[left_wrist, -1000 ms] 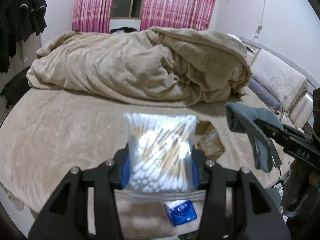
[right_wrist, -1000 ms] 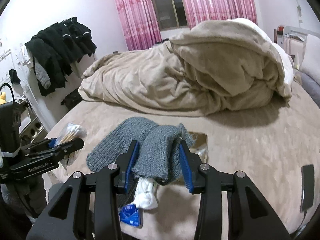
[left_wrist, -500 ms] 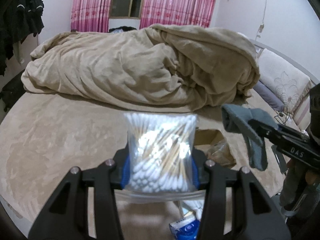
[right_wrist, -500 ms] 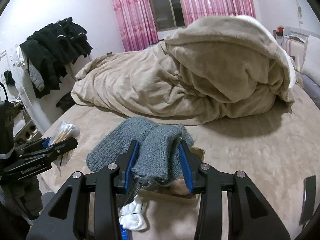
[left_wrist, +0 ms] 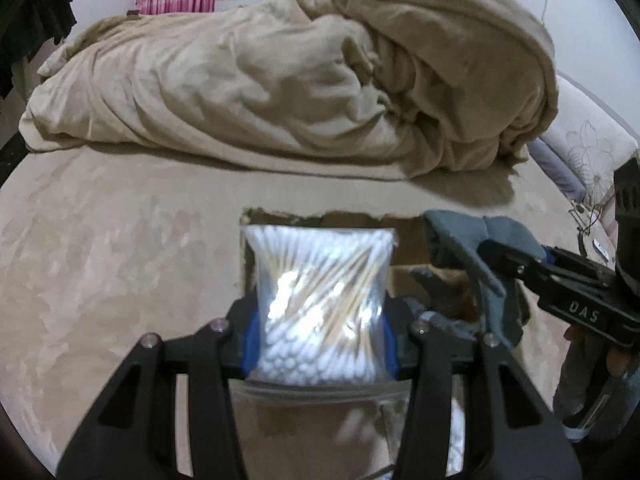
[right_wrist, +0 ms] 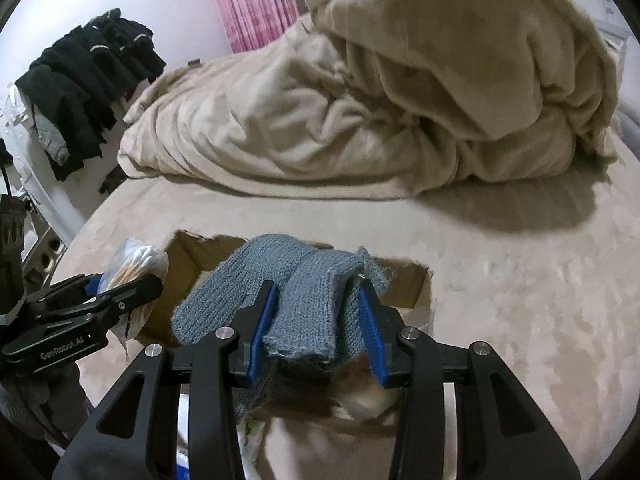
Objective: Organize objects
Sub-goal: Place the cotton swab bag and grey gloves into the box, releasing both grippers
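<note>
While both tools hang over the open cardboard box [right_wrist: 404, 284] on the bed [left_wrist: 100, 240], each has its load pinched at the near end so the bulk sticks out fwd, ready to drop in (my guess at the reason).

L gripper [left_wrist: 318, 344]: fingers narrow, clamped on the zip bag of cotton swabs [left_wrist: 320, 300], bag upright, top edge toward 12 o'clock over the box's near-left corner. R gripper [right_wrist: 316, 336]: fingers narrow too, squeezing a folded grey knit sock [right_wrist: 296, 292], its loose end flopping toward 10 o'clock across the box mouth. In the left view the sock sits at 3 o'clock of the swab bag, near but apart; in the right view the swab bag sits at 9 o'clock.

Edges/room: box rim is ragged, torn card, far wall at 12 o'clock. Something brownish already lies inside, too blurred to name. Bed surface is bare at 9 and 3 o'clock, so there's sideways room. Heaped beige duvet [left_wrist: 300, 72] fills 12 o'clock, well back from the box. Dark clothes [right_wrist: 88, 76] hang at 10 o'clock, out of the way. Tightest spot, I'd say, is between the two tools.
</note>
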